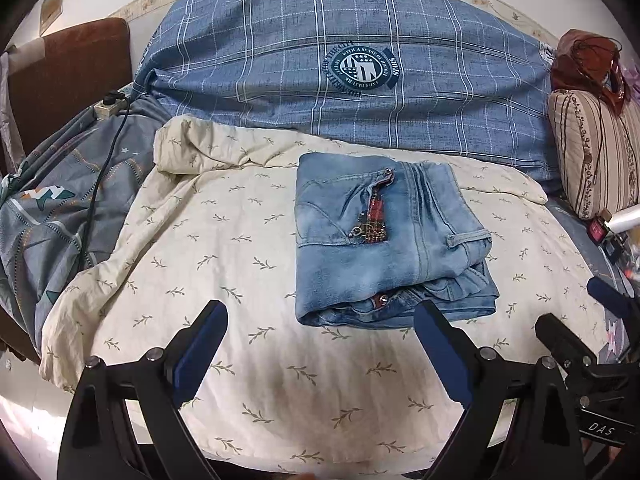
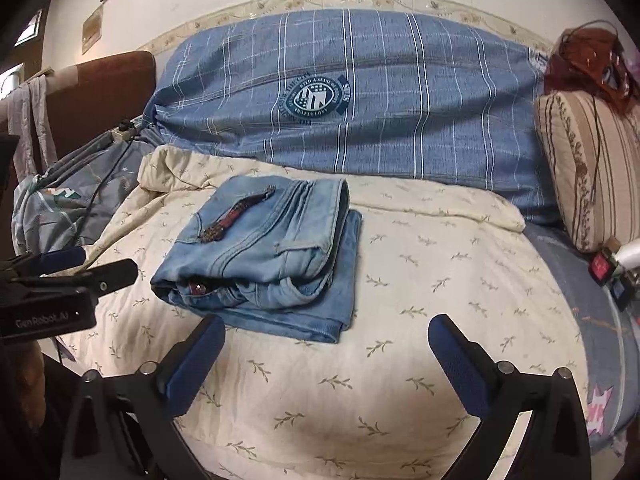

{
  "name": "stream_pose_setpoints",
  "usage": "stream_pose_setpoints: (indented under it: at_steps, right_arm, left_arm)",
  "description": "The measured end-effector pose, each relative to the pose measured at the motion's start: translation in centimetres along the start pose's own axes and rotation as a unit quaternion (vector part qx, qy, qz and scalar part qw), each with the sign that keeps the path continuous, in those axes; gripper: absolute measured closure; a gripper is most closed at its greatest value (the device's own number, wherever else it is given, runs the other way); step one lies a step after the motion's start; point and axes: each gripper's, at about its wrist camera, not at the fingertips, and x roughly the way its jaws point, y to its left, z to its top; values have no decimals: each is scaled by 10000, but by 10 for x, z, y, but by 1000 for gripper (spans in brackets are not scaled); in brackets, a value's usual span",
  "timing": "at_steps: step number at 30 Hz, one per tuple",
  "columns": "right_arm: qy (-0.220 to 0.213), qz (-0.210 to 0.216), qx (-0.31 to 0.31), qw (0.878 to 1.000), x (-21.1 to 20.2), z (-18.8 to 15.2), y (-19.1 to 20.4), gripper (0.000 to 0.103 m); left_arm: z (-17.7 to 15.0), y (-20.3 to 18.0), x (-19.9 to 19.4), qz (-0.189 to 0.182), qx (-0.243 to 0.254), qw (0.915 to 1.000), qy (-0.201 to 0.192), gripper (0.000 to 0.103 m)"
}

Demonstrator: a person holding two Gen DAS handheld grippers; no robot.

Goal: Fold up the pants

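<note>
Light blue denim pants (image 1: 384,240) lie folded into a thick square on the cream leaf-print quilt (image 1: 240,240). A red patterned trim and a metal charm show on top. My left gripper (image 1: 320,312) stands open just short of the pants' near edge, nothing between its blue pads. In the right wrist view the same folded pants (image 2: 264,256) lie left of centre. My right gripper (image 2: 326,328) is open wide over bare quilt (image 2: 440,280), beside the pants' near right corner. The other gripper shows at each view's edge, the right one (image 1: 580,320) and the left one (image 2: 72,268).
A large blue plaid bundle (image 1: 360,72) fills the back of the bed. A striped beige pillow (image 1: 596,148) with a reddish bag on it sits at the right. A grey patterned blanket (image 1: 52,208), a black cable and a power strip (image 1: 110,106) lie at the left.
</note>
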Motion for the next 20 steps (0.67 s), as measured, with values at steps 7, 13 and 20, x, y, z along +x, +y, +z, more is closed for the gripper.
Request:
stream_pose_setpoints:
  at_steps: [7,13,20]
  right_arm:
    - [-31,-26,-77,10000,-1,5,2,0]
    - [-21,-44,-59,10000,2,8,3,0]
    - [-25,-59,-47,10000,3,10,2,0]
  left_arm:
    - [3,-3,4,-159,96,9998,36,1]
    - [8,-5,8,-218,92,9997,62,1]
    - [8,-4,7,-208,48,9998,-22,0]
